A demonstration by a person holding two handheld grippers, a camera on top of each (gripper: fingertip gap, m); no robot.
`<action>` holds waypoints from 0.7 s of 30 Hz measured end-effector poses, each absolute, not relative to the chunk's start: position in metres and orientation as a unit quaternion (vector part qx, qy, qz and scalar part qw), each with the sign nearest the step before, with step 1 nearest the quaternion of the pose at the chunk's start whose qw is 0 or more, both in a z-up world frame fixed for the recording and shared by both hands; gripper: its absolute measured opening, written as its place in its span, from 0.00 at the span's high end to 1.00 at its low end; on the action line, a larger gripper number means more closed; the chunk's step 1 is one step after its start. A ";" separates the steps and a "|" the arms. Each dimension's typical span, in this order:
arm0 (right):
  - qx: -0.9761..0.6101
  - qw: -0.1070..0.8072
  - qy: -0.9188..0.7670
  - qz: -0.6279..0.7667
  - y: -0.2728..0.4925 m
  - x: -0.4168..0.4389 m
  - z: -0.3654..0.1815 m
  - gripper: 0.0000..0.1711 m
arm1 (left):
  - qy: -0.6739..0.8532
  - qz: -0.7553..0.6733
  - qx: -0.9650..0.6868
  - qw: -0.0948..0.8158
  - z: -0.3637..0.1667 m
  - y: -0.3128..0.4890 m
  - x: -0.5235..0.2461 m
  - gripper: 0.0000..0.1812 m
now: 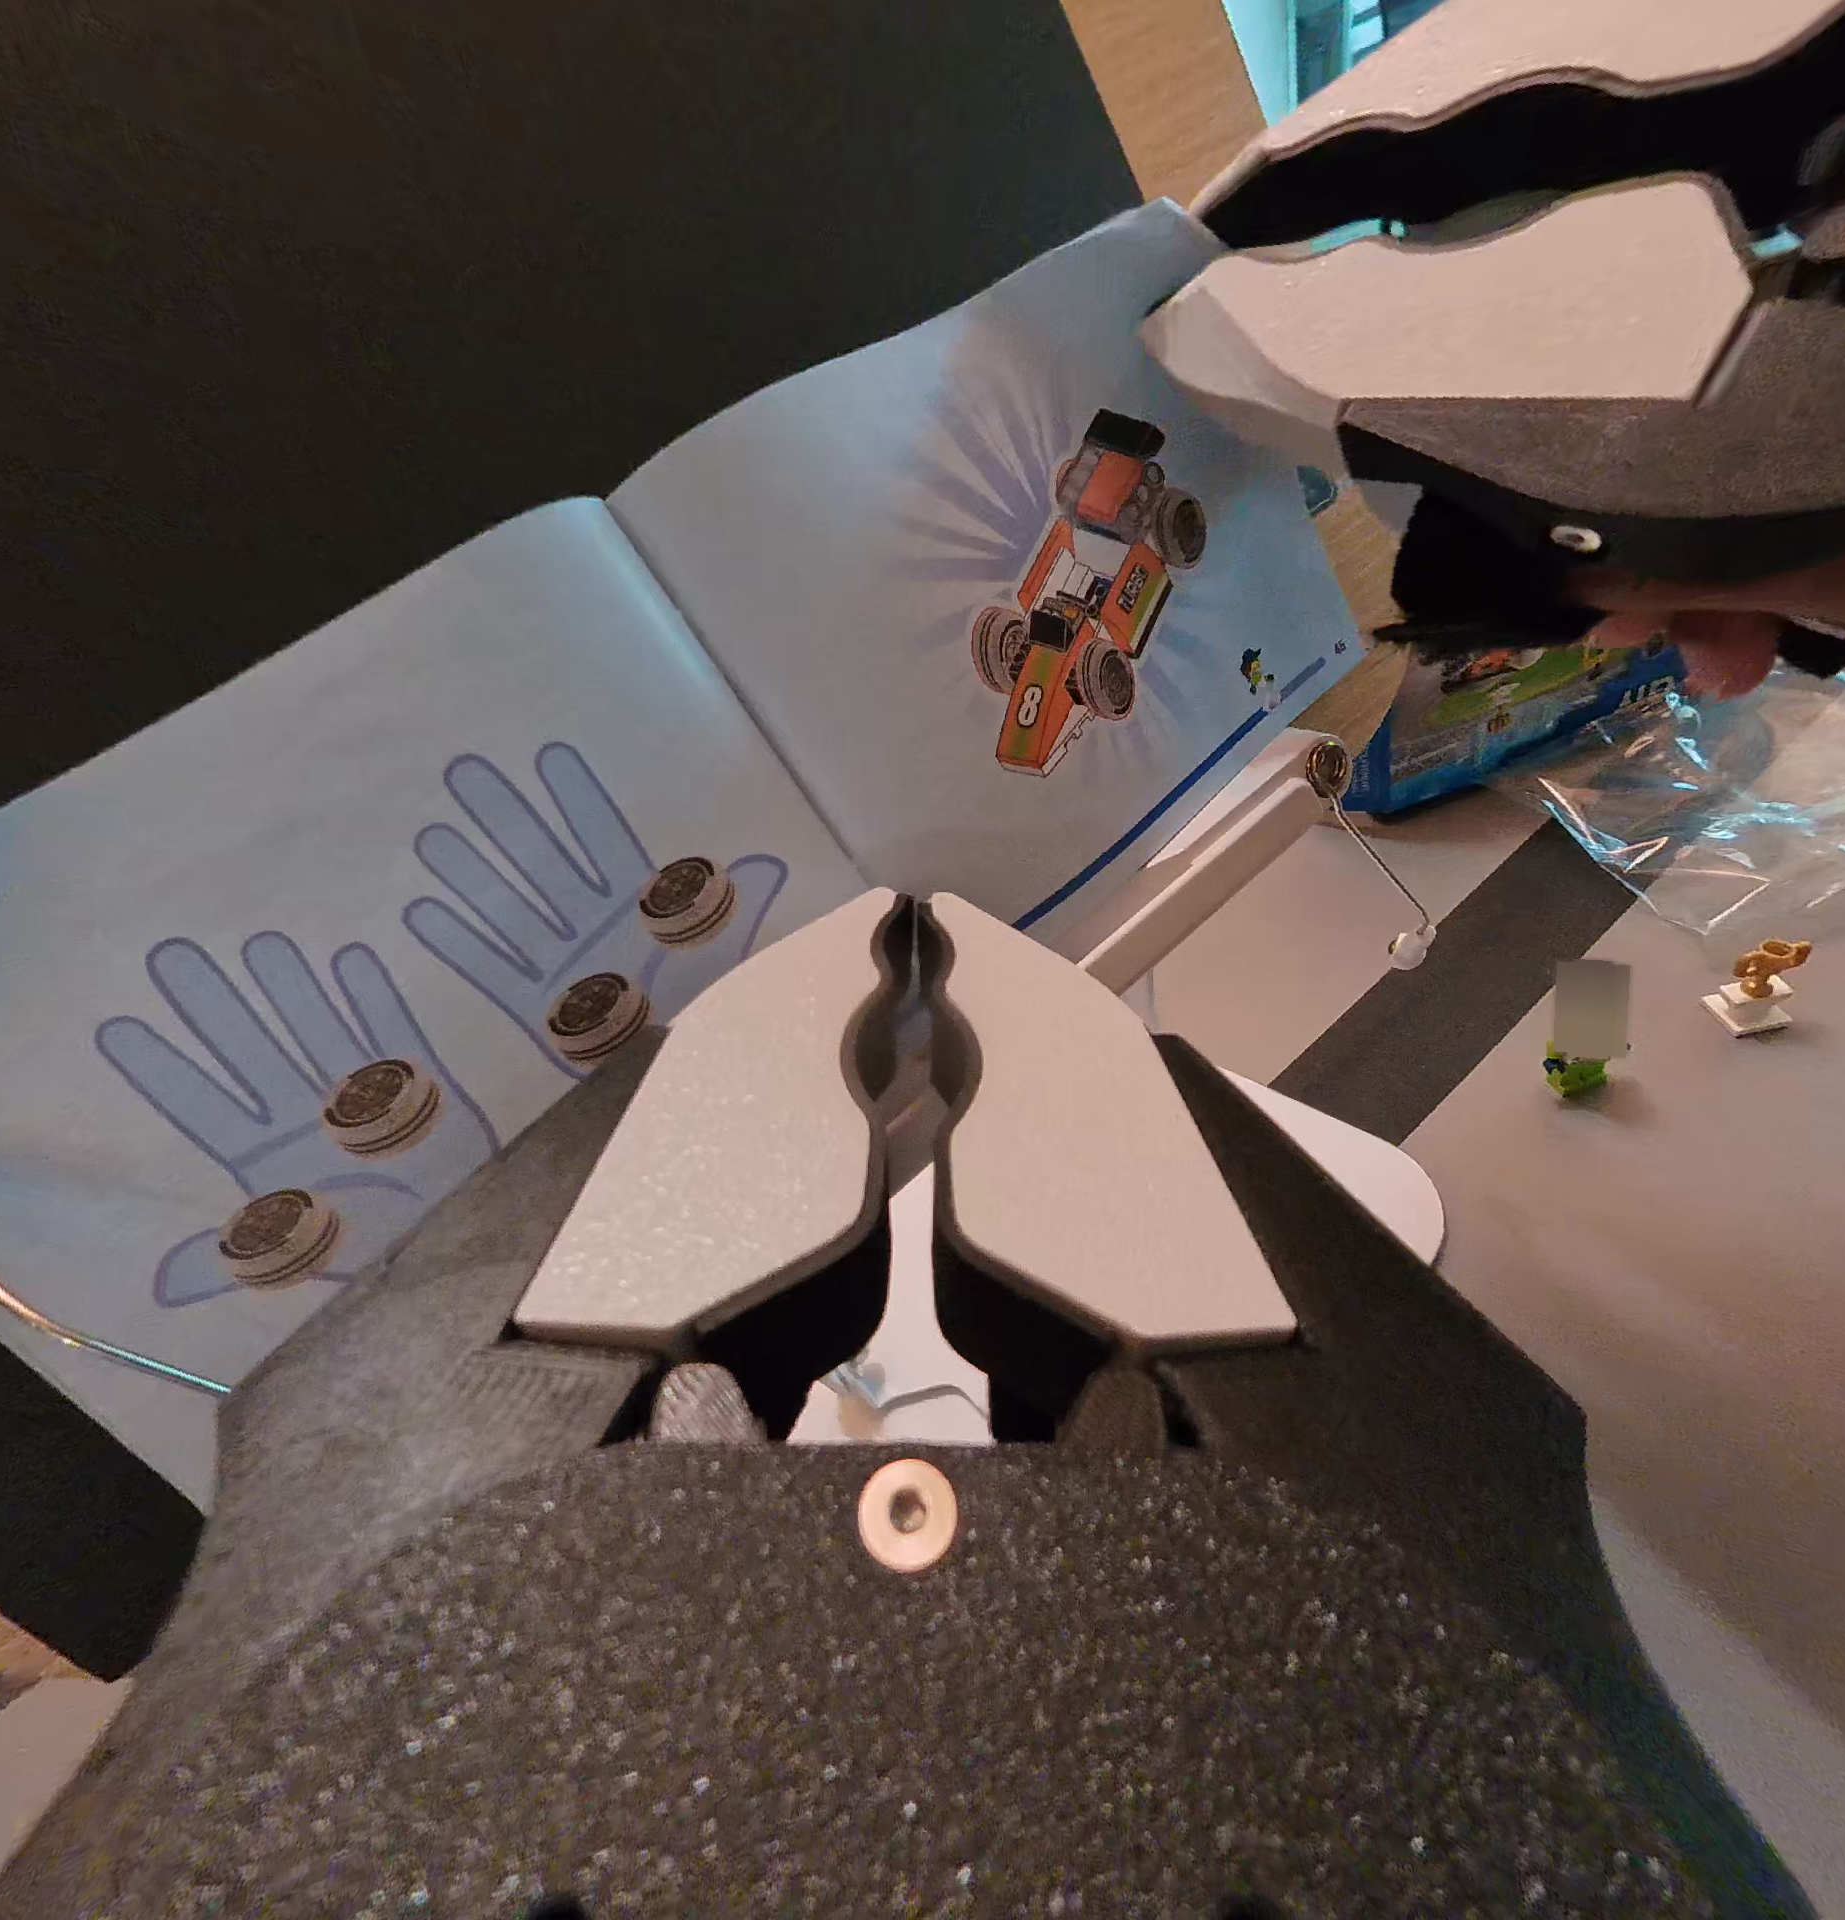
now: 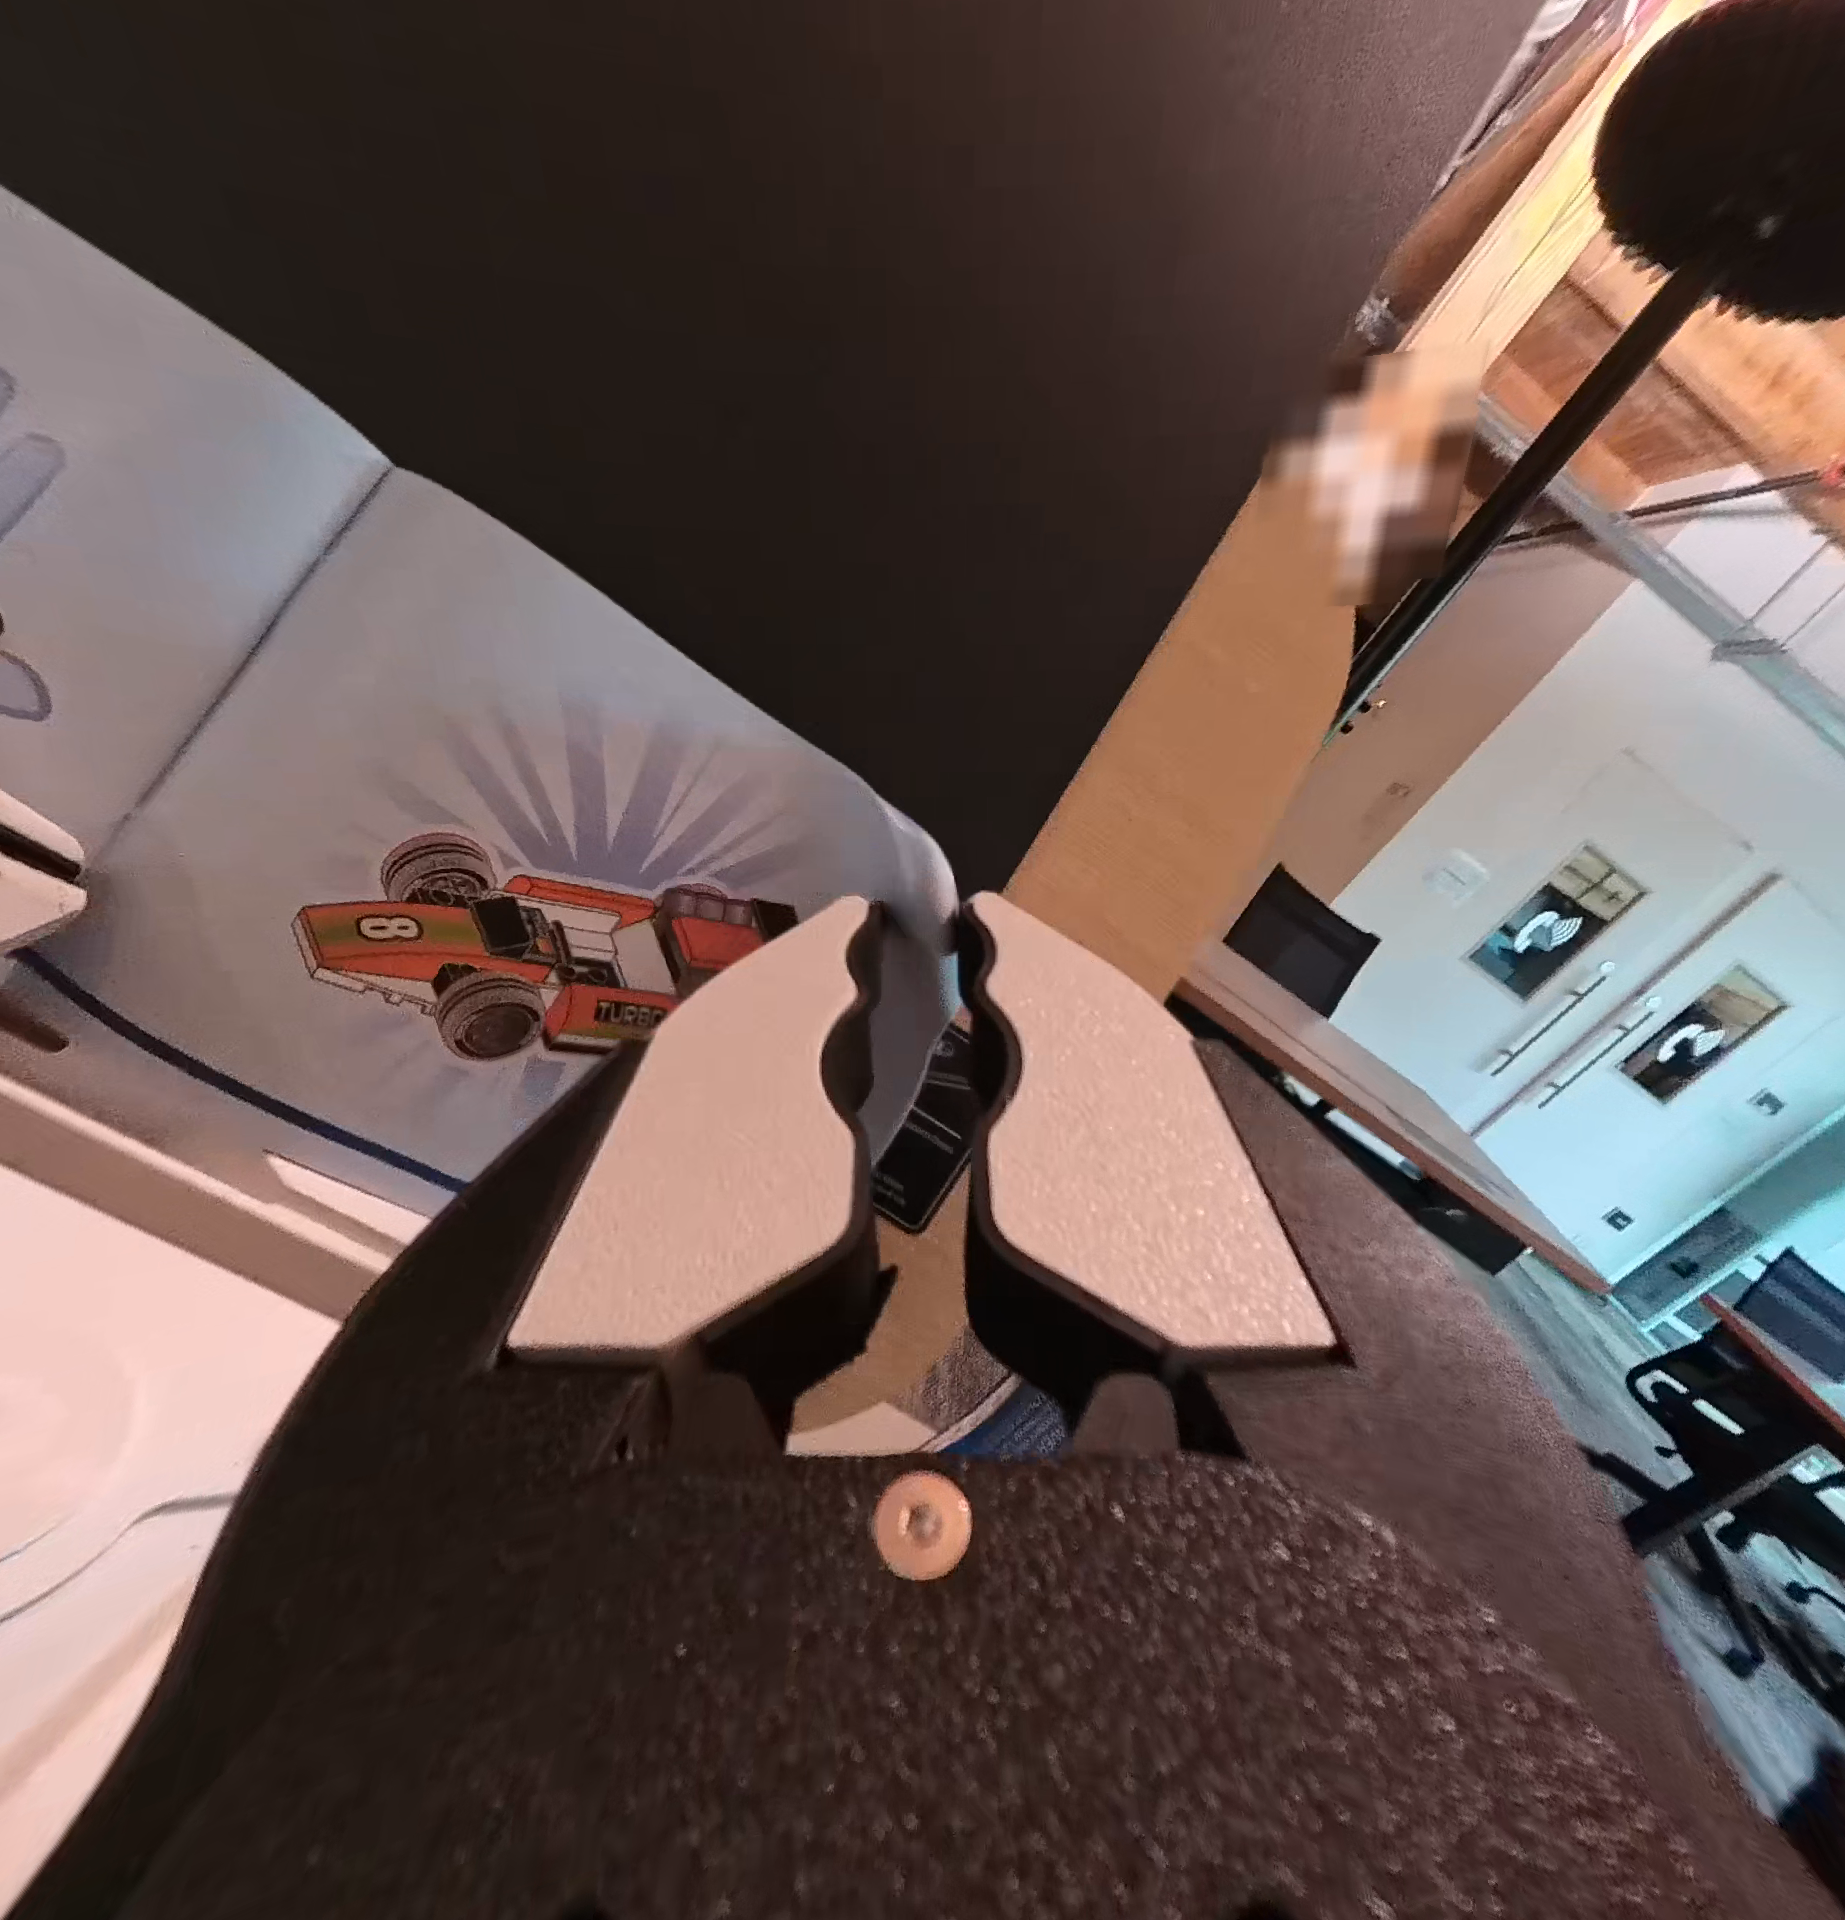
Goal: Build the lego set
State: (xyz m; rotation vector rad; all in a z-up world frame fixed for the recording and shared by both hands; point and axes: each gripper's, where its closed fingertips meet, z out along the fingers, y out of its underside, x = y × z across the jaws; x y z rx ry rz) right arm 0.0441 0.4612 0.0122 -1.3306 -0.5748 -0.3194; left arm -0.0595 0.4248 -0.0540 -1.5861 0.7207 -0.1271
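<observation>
Your left gripper [image 1: 913, 914] is pinched together, empty; your right gripper [image 2: 918, 920] is narrowly parted at the propped instruction booklet [image 1: 585, 675]'s far-right page. It's thin, floppy paper: grip the page edge lightly.

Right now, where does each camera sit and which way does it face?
Left wrist view: on the shut left tool, facing the open pale-blue instruction booklet; the right tool and fingers show upper right.
Right wrist view: on the slightly open right tool, facing the booklet's corner and the office beyond.
Shared: the booklet's orange race-car picture.
</observation>
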 end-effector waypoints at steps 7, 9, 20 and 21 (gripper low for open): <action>-0.573 0.758 -0.264 -0.167 0.451 0.044 0.011 0.95 | 0.308 -0.065 -0.706 0.635 -0.050 0.424 -0.058 0.96; -0.562 0.765 -0.265 -0.173 0.447 0.043 0.012 0.95 | 0.308 -0.064 -0.702 0.639 -0.046 0.423 -0.057 0.96; -0.498 0.784 -0.289 -0.232 0.428 0.036 0.008 0.96 | 0.282 -0.282 -0.687 0.607 -0.013 0.396 -0.013 0.85; -0.495 0.785 -0.291 -0.232 0.426 0.035 0.008 0.96 | 0.273 -0.320 -0.684 0.596 -0.009 0.394 -0.008 0.85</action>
